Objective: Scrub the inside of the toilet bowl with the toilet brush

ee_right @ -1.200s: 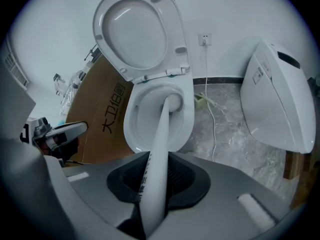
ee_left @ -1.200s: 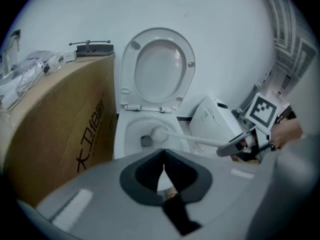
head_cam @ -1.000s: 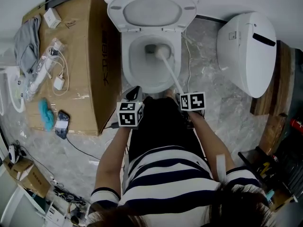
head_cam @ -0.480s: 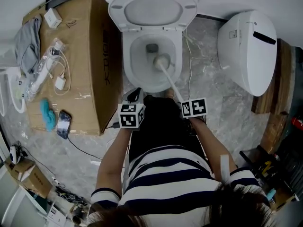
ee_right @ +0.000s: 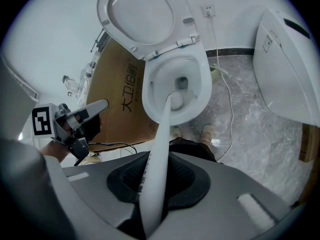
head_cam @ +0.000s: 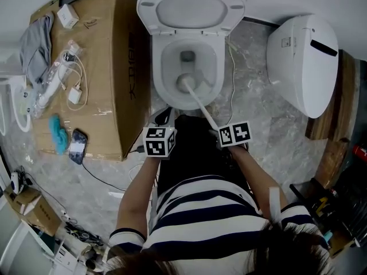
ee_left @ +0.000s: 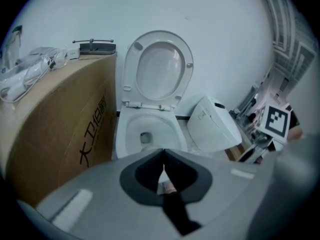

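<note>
Right tongs [ee_right: 155, 184]: clenching on the white handle of the toilet brush [ee_right: 160, 144], which is running forward and down from the jaws.
Left tongs [ee_left: 163, 170]: jaws pressing together on nothing, hovering in front of the toilet (idle in this step).
Brush head [head_cam: 184, 83]: resting against the inner wall of the toilet bowl [head_cam: 155, 76], on the near side, just short of the drain opening [head_cam: 187, 55].
Seat and lid [head_cam: 192, 7]: standing raised behind the rim.
Progress: scrubbing is judged to be under way, since the head is contacting the porcelain. Coverage cannot be told, so the far side and under-rim are being treated as outstanding.
</note>
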Action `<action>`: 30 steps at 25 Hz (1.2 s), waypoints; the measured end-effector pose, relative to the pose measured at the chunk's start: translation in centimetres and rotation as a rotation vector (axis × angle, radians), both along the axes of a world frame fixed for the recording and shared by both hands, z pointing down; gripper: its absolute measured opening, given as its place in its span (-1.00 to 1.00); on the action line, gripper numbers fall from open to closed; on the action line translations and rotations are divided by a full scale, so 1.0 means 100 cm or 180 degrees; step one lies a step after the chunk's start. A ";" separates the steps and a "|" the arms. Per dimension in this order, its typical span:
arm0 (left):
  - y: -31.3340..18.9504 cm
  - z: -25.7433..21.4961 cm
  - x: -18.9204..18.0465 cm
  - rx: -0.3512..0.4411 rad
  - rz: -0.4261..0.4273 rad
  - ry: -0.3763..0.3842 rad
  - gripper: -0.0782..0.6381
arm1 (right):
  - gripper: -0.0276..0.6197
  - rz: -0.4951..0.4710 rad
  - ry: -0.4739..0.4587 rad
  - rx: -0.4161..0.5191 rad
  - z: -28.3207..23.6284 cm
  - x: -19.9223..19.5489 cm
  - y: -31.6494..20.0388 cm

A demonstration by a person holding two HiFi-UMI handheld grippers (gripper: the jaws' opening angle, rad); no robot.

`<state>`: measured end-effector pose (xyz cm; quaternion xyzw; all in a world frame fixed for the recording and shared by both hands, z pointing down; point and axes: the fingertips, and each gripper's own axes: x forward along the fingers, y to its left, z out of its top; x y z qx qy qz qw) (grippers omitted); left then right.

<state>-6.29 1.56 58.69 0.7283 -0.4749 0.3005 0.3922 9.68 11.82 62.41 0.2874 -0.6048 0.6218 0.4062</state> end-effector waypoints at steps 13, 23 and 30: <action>0.006 -0.002 -0.010 0.0014 -0.0143 -0.0019 -0.78 | -0.66 -0.0007 -0.0192 0.0192 0.007 -0.038 -0.037; 0.001 -0.002 -0.008 0.0052 -0.0232 -0.0035 -0.78 | -0.66 -0.0195 -0.0078 0.0395 0.020 -0.037 -0.073; -0.003 -0.003 -0.005 0.0073 -0.0291 -0.0039 -0.78 | -0.66 -0.0251 -0.0017 0.0515 0.028 -0.034 -0.093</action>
